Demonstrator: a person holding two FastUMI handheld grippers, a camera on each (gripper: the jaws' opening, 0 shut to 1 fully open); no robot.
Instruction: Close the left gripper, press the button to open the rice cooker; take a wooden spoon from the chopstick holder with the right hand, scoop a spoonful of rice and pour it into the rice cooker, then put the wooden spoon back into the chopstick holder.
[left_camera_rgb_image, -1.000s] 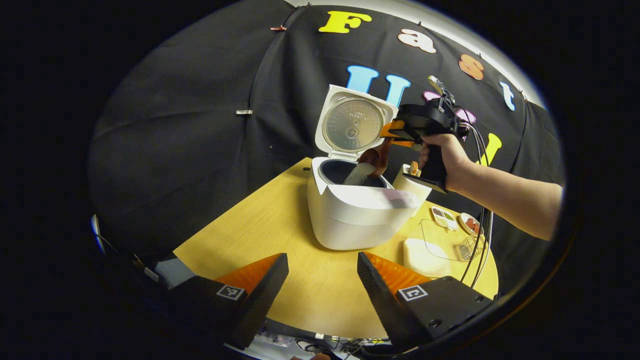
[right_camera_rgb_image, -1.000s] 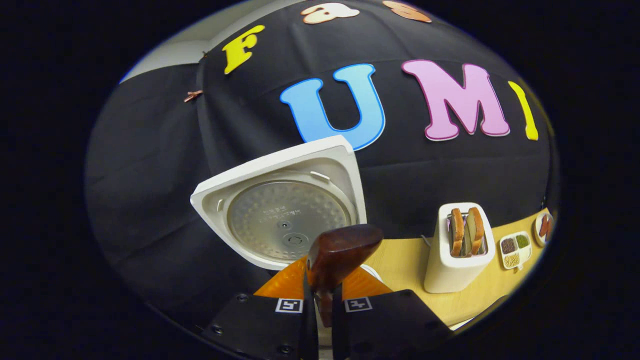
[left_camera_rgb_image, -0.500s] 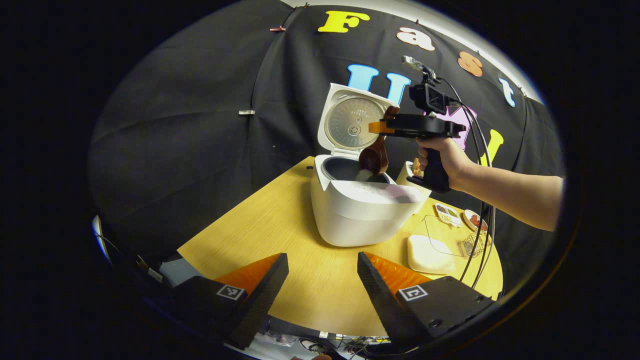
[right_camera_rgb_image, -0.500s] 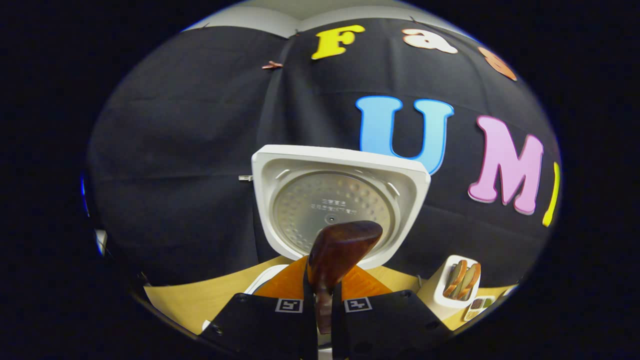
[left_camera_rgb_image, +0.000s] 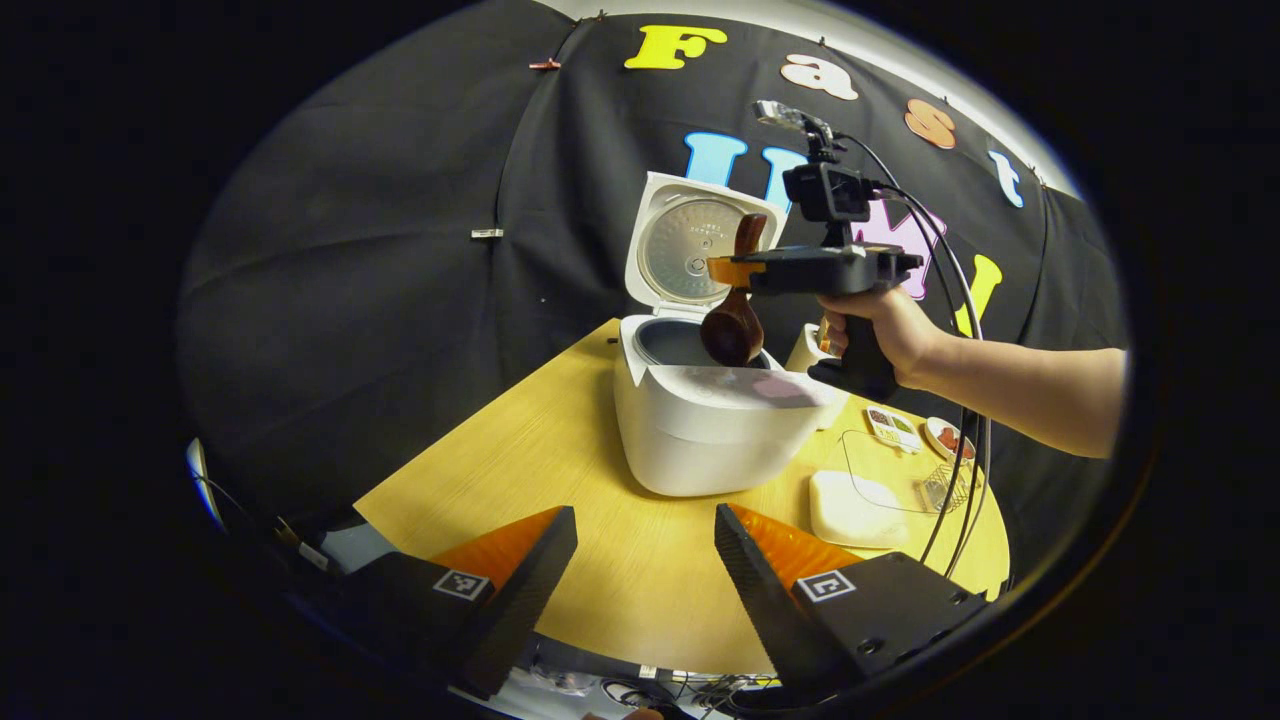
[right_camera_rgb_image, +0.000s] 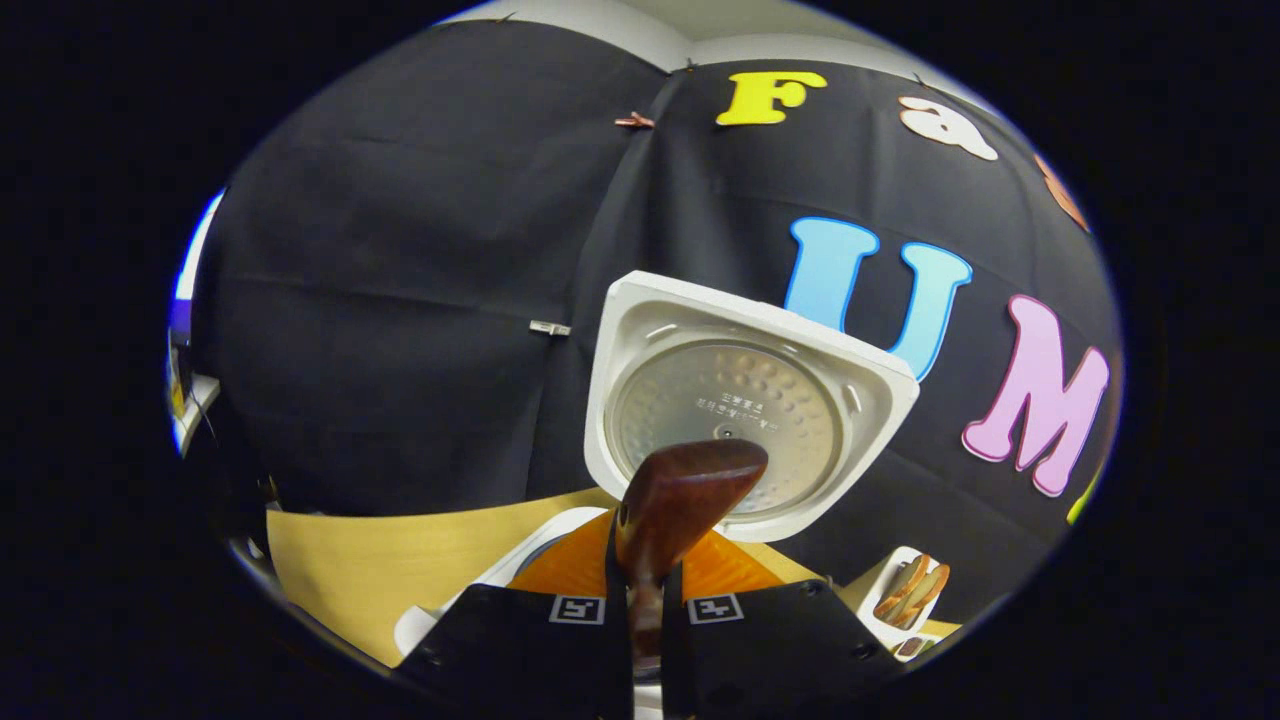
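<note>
The white rice cooker (left_camera_rgb_image: 710, 425) stands on the wooden table (left_camera_rgb_image: 540, 450) with its lid (left_camera_rgb_image: 685, 245) raised. A hand holds my right gripper (left_camera_rgb_image: 735, 270) level above the pot, shut on the wooden spoon (left_camera_rgb_image: 732, 330). The spoon hangs upright with its bowl down over the pot's opening, and I see no rice on it. In the right gripper view the spoon's handle end (right_camera_rgb_image: 690, 480) sticks up from my right gripper (right_camera_rgb_image: 645, 565), with the lid (right_camera_rgb_image: 740, 400) just beyond. My left gripper (left_camera_rgb_image: 645, 560) is open over the table's near edge, well short of the cooker. The white chopstick holder (right_camera_rgb_image: 908, 592) stands at the right.
A clear box with white rice (left_camera_rgb_image: 855, 500) lies to the right of the cooker, small dishes (left_camera_rgb_image: 890, 425) behind it. The right gripper's cables (left_camera_rgb_image: 960, 430) hang down over that side. Bare table stretches left of the cooker.
Rice has stopped falling from the spoon into the pot. The right gripper has risen and levelled, so the spoon now hangs bowl down. My left gripper has stayed put.
</note>
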